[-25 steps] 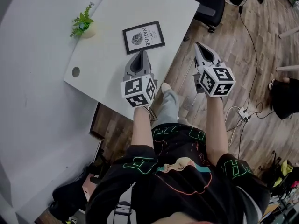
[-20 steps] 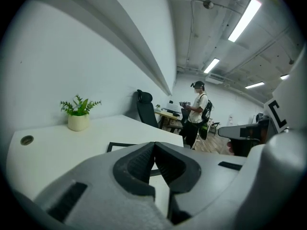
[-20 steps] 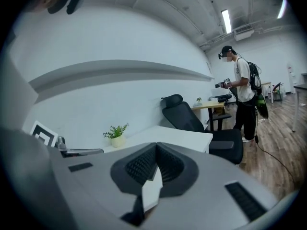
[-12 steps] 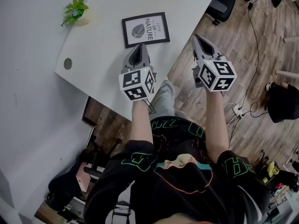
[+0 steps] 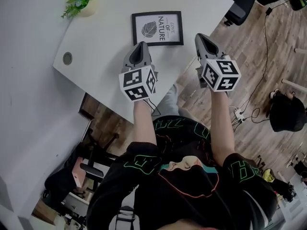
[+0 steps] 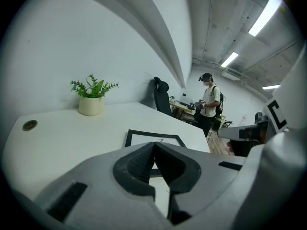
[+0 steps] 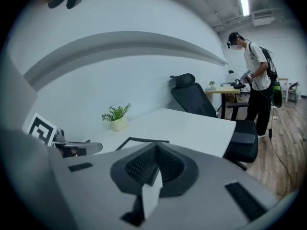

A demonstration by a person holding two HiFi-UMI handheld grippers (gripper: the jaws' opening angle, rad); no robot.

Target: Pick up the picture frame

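Picture frame [image 5: 158,28], flat on table [image 5: 103,56]: probably light, stiff, fragile; take by border edge; left gripper [image 5: 140,46] and right gripper [image 5: 201,37] both clenched, empty.

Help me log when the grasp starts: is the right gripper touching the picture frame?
Apart. In the head view a strip of bare white table shows between the right gripper and the right edge of the picture frame.

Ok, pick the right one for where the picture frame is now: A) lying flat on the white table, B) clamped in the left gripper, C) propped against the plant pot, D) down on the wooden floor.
A: the picture frame lies flat on the white table, apart from the plant pot.
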